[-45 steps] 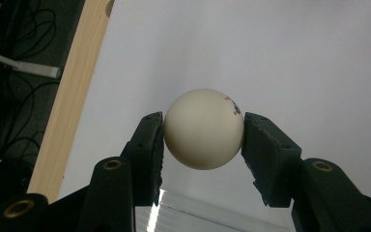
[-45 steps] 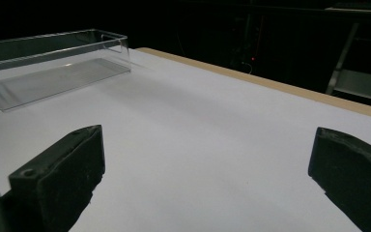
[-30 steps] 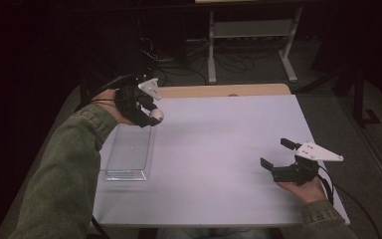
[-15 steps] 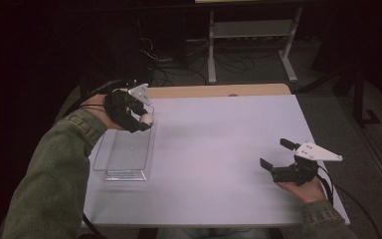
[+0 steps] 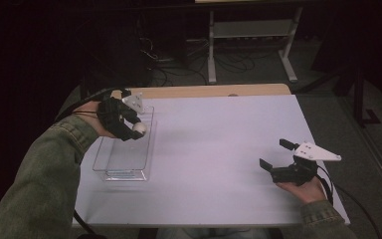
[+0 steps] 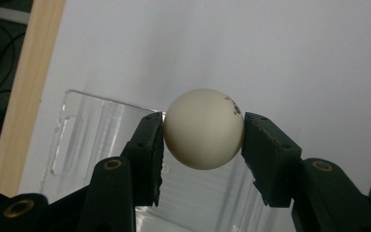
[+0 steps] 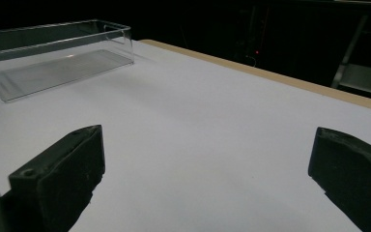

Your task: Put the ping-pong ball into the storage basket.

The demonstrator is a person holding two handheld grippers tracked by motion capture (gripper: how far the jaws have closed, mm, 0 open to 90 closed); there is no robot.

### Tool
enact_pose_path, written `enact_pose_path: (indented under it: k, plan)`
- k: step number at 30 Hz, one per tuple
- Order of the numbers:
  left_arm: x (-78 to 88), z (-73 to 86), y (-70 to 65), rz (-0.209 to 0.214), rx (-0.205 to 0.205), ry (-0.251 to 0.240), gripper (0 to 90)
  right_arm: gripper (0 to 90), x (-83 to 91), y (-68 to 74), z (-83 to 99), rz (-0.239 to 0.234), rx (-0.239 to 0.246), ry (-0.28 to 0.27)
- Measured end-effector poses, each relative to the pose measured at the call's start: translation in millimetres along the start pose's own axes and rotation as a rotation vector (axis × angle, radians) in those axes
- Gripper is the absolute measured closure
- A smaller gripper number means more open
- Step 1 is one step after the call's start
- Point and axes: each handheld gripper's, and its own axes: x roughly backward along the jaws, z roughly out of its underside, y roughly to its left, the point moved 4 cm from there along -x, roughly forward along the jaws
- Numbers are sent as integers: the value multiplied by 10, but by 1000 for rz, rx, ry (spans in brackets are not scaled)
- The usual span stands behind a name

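The desk (image 5: pixel 219 149) carries one clear plastic tray (image 5: pixel 124 172) near its left edge; the rest of the white surface is bare. The tray holds nothing as far as the high view shows.

The left tongs (image 5: pixel 132 130) hang above the tray's far half, jaws pointing down, clamped on a white ball (image 6: pixel 204 128). In the left gripper view the ball sits squarely between both pads, with the tray directly beneath it.

The right tongs (image 5: pixel 278 162) rest low over the desk near the right edge, well apart from the tray, jaws spread wide and holding nothing.

Status, as judged: pick-up and carry appear complete. Remaining: lower the ball into the tray and release it.
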Motion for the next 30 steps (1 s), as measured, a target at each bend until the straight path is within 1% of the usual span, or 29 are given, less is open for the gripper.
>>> enact_pose_path:
  k: [2, 8, 13, 17, 24, 30]
  plan:
    - [-11, 22, -21, 10, -6, 8, 507, 0, -2, 0, 3, -1, -2, 4]
    - [0, 71, -48, 17, -7, 20, 507, 0, -3, 6, 4, -4, -1, 6]
    - [10, 147, -70, 19, 7, 31, 507, 0, -3, 3, 2, -2, 3, 6]
    - [9, 184, -79, 21, 8, 40, 507, 0, 0, -1, -1, 3, 1, 2]
    - [-9, 208, -87, 24, 12, 39, 507, 0, 0, 0, -1, 2, 2, 3]
    - [-62, 215, -98, 37, 7, 44, 507, 0, 0, 1, 0, 2, 5, 6]
